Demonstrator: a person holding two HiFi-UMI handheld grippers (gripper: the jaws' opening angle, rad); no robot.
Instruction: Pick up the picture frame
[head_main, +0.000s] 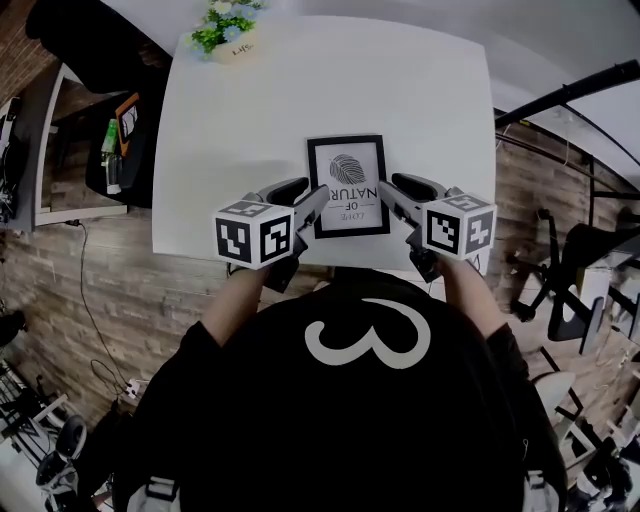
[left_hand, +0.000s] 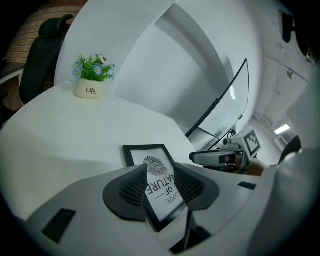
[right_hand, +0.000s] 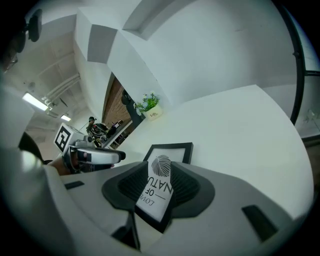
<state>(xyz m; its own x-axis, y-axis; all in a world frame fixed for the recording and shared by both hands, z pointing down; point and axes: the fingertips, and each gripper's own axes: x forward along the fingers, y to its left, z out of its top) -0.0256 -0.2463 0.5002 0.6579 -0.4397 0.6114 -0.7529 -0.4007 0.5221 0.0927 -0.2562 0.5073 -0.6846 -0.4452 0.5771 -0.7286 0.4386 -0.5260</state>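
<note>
A black picture frame (head_main: 348, 185) with a leaf print and the words "LOVE OF NATURE" lies flat on the white table (head_main: 420, 100), near its front edge. My left gripper (head_main: 315, 200) sits at the frame's left edge, my right gripper (head_main: 388, 195) at its right edge. In the left gripper view the frame (left_hand: 145, 154) shows through the gap of the open left gripper (left_hand: 159, 171), with its near corner between the ribbed pads (left_hand: 129, 189). The right gripper view shows the same: the frame (right_hand: 172, 151) lies in the gap of the open right gripper (right_hand: 160, 172). No pad visibly presses on it.
A small white pot of flowers (head_main: 228, 35) stands at the table's far left corner. A dark chair (left_hand: 45, 50) sits beyond that corner. A side desk with small items (head_main: 115, 140) stands to the left, and black stands (head_main: 560, 290) to the right.
</note>
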